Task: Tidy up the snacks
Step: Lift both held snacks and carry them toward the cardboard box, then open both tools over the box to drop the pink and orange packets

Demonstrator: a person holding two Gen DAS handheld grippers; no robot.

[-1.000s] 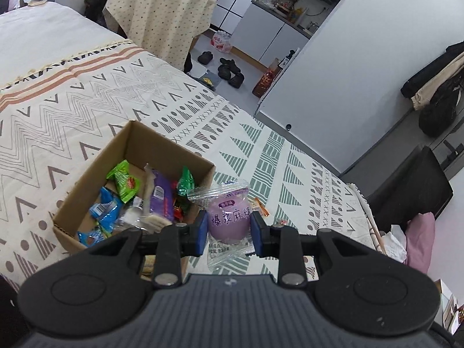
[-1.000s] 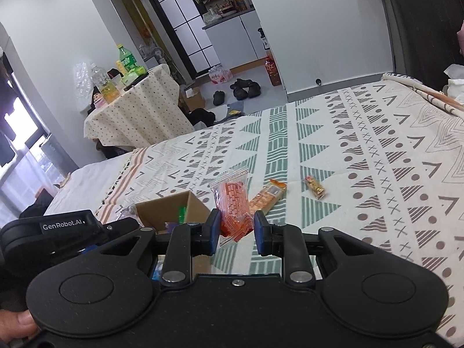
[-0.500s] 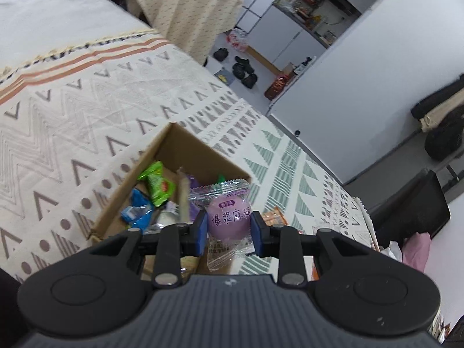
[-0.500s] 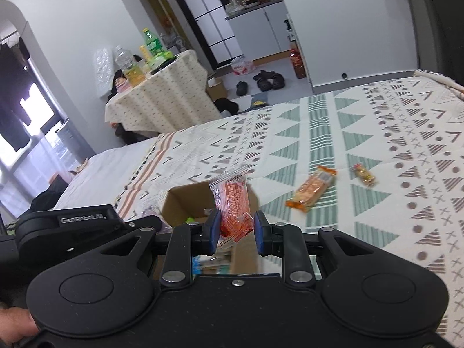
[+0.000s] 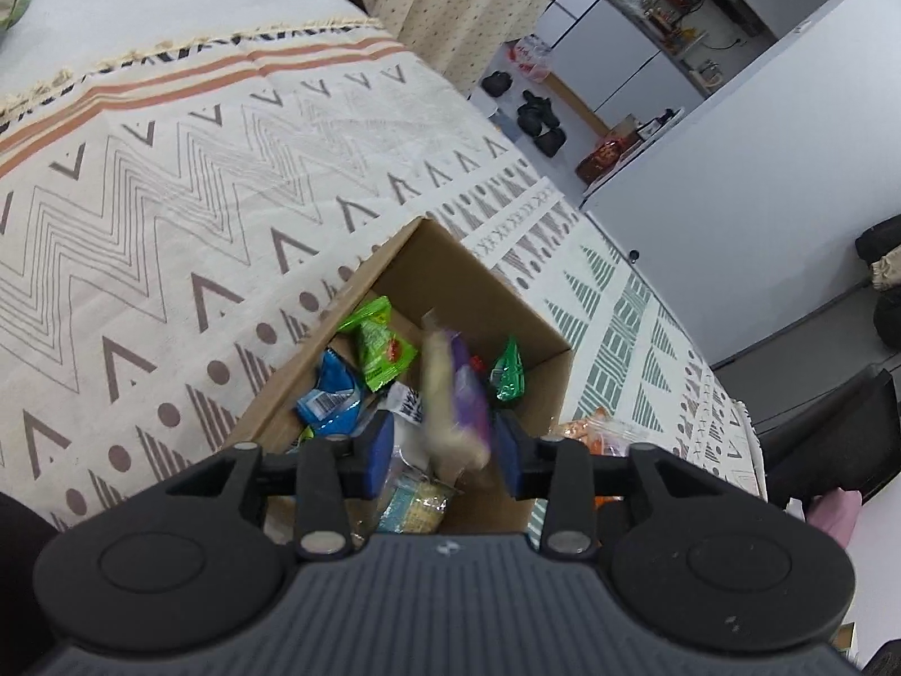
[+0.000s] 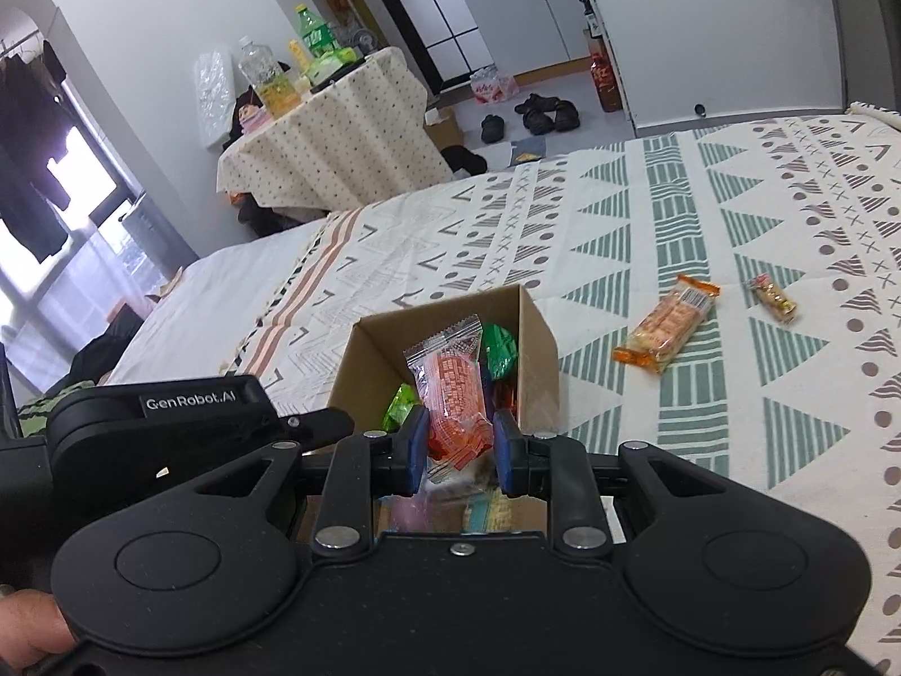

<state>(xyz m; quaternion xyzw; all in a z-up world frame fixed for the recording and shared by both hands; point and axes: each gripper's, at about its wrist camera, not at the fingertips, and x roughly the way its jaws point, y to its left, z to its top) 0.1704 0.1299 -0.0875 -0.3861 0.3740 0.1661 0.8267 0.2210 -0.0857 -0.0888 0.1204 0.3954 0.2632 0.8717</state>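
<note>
The left claw (image 5: 442,453) stands open above the cardboard box (image 5: 450,276) on the patterned bed (image 5: 169,214), its blue pads apart with nothing clamped between them — half a second earlier they were pinching a round purple snack in a clear wrapper. That packet no longer shows in the grip; a blurred cream-and-purple shape (image 5: 456,394) hangs between the pads over the box, and it cannot be told whether that is the released packet or one already lying inside. Below it sit the snacks gathered so far: a green packet (image 5: 377,338), a blue one (image 5: 332,394) and a darker green one (image 5: 507,374).

The right claw (image 6: 459,450) is closed on an orange snack packet (image 6: 453,394) in a clear wrapper, which stands upright between the pads. Compared with a second ago it has been carried from over the bedspread to a place directly over the open box, with the left gripper's black body (image 6: 169,422) just beside it.

The reading is that one more snack has gone into the box and the orange one is lined up to follow. Two pieces remain loose on the bed, well apart from the box — an orange biscuit bar (image 6: 667,324) and a small wrapped candy (image 6: 771,296) — so the sorting looks well advanced but not finished
</note>
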